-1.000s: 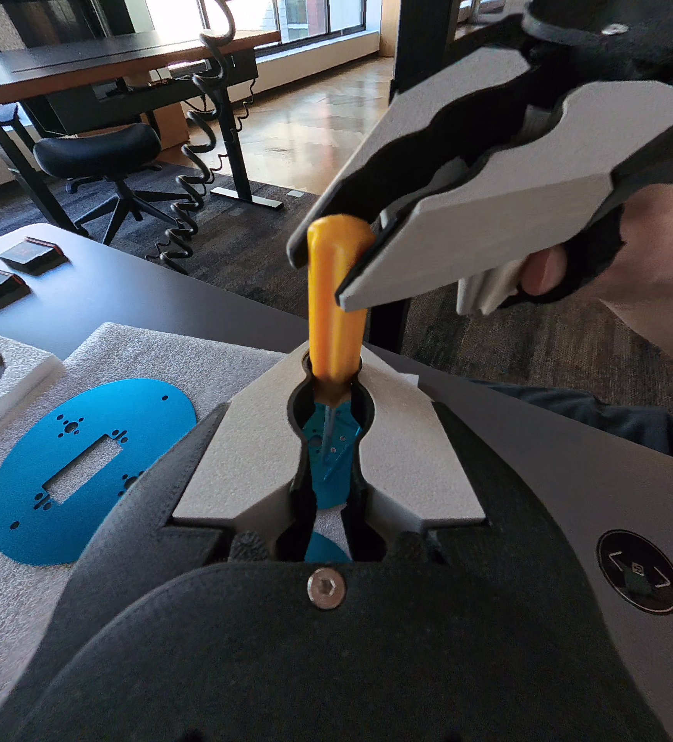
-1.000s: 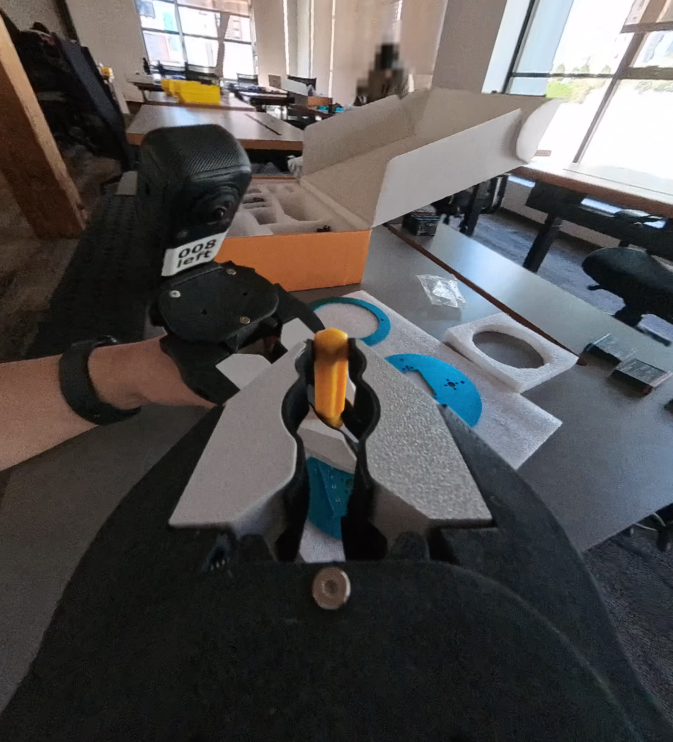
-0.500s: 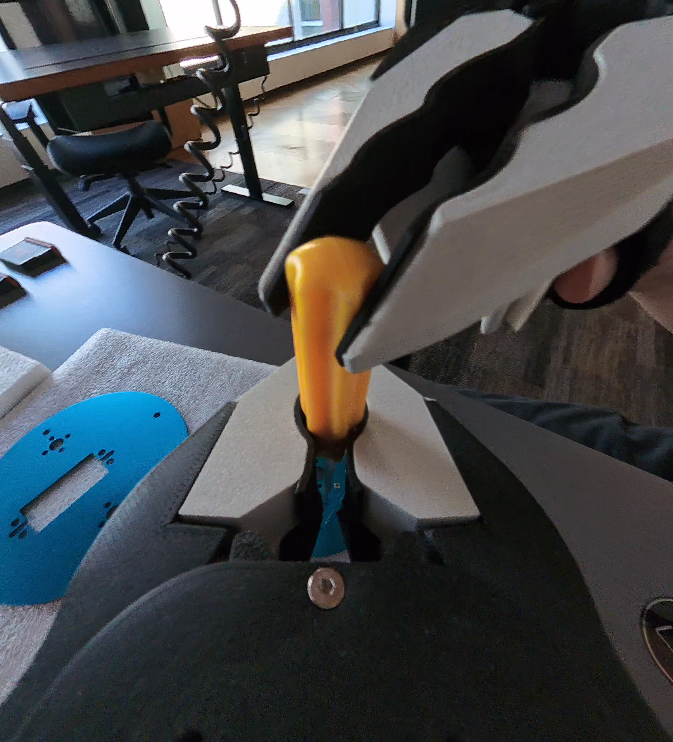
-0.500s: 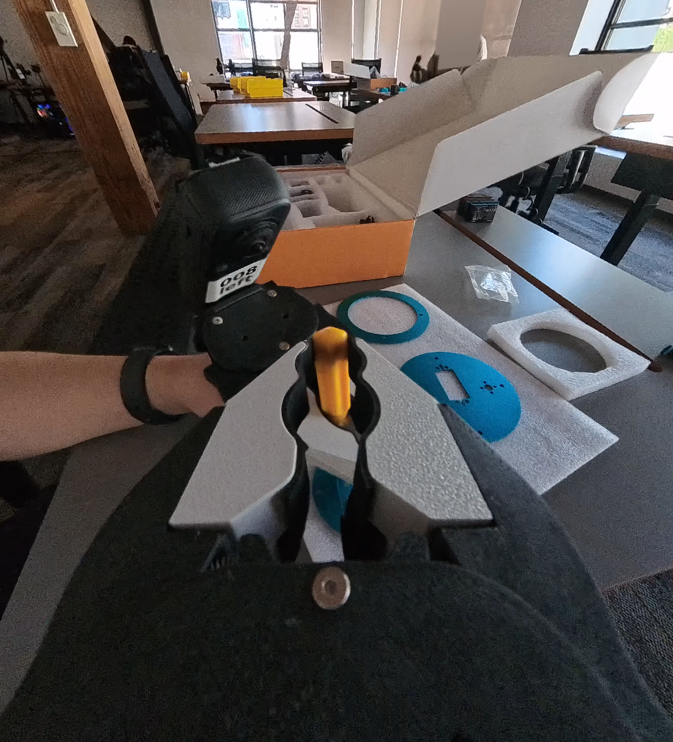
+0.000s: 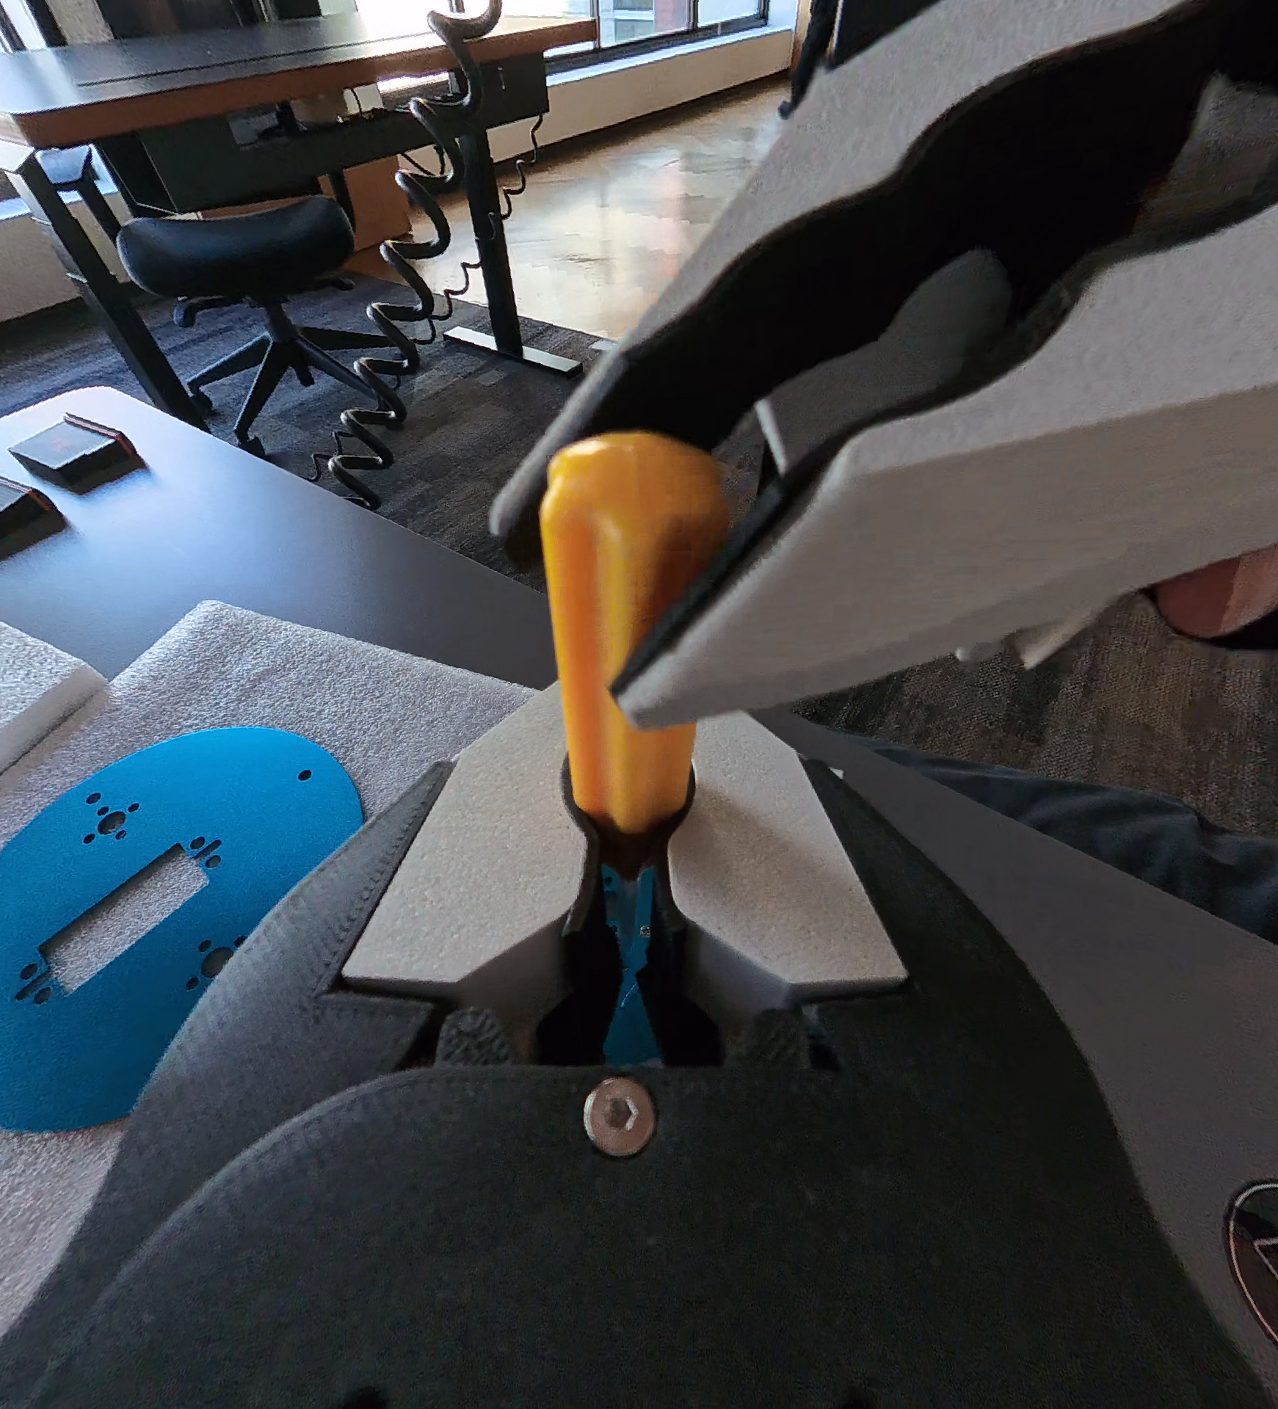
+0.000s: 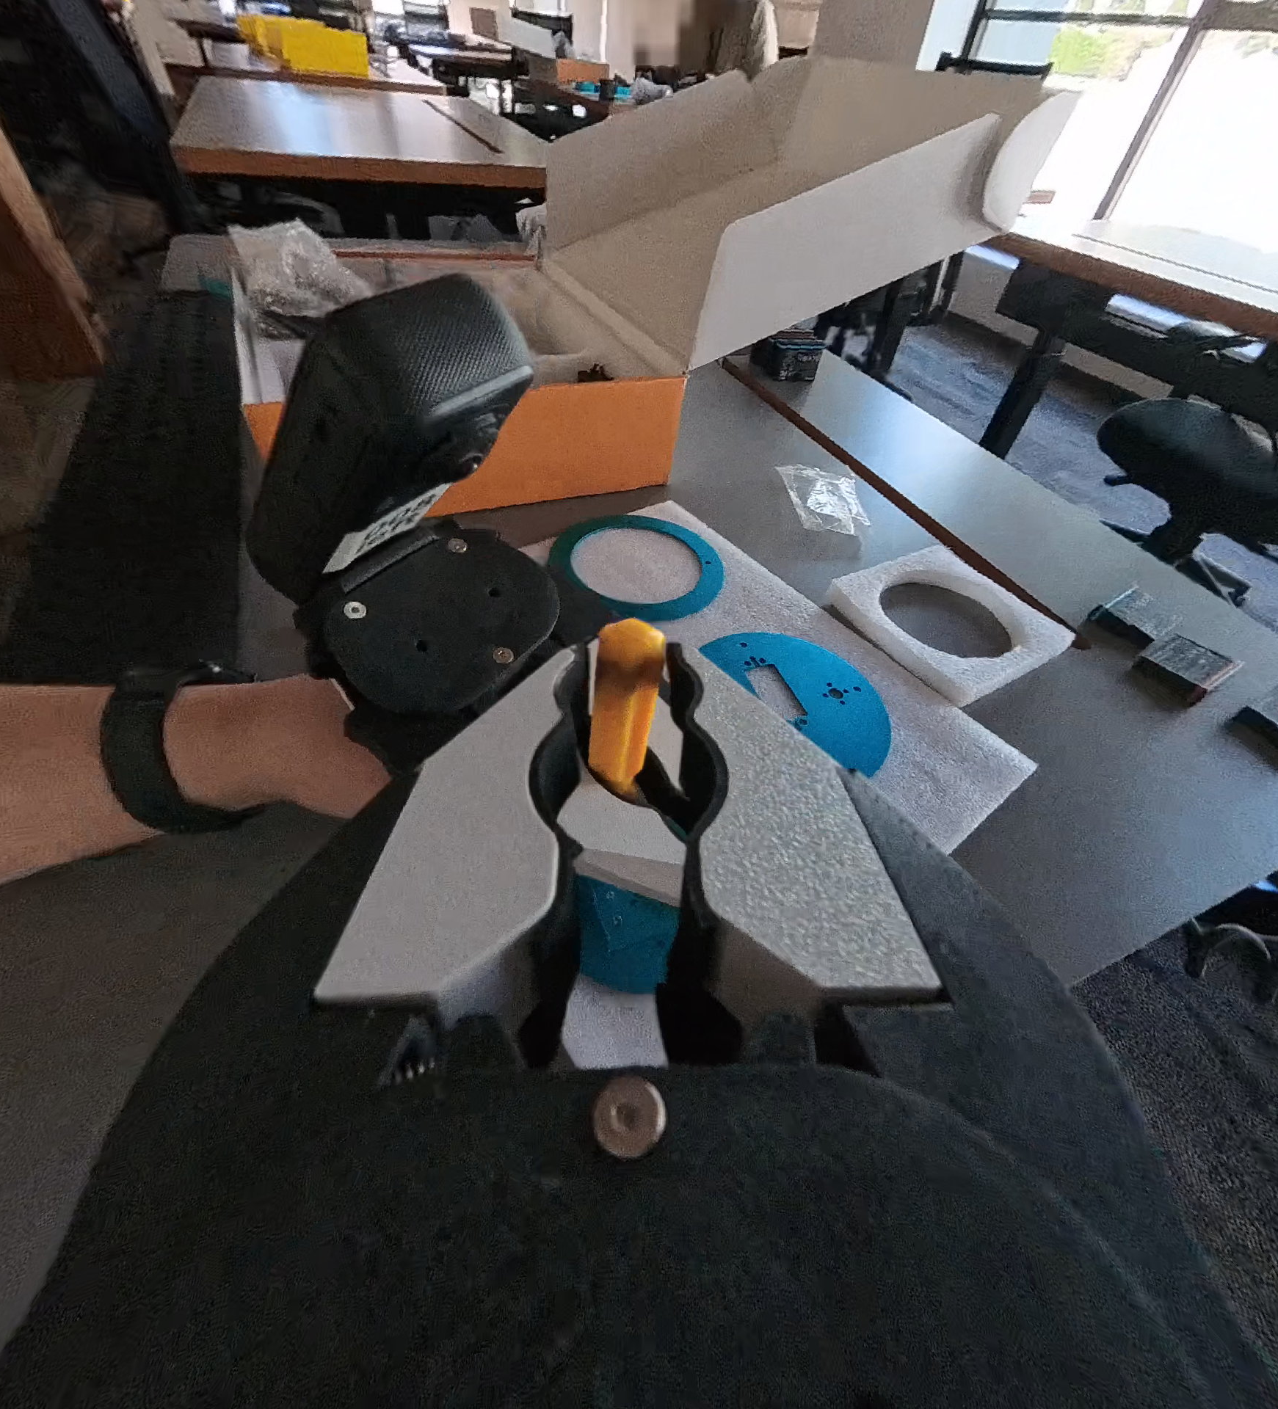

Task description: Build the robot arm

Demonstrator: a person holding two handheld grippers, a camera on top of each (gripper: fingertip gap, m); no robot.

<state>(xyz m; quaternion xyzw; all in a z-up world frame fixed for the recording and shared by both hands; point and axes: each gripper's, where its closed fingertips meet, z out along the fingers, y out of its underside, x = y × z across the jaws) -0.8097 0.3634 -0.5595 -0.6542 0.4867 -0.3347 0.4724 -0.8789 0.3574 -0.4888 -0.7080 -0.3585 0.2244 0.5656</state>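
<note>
- Between both grippers, an orange screwdriver point(image 5: 624, 633) is held upright.
- Its lower handle is clamped by the left gripper point(image 5: 628, 808).
- Its top is pinched by the right gripper point(image 6: 629, 686), above a blue plate point(image 5: 632, 983).

orange-handled screwdriver point(image 5: 624, 633) upright, tip seemingly over blue part point(image 5: 632, 983)

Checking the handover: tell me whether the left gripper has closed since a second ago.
Yes. The left gripper had its jaws apart around the orange-handled screwdriver; now they clamp it.

Left gripper point(image 5: 628, 793) has closed round the orange screwdriver point(image 5: 624, 633).
</note>
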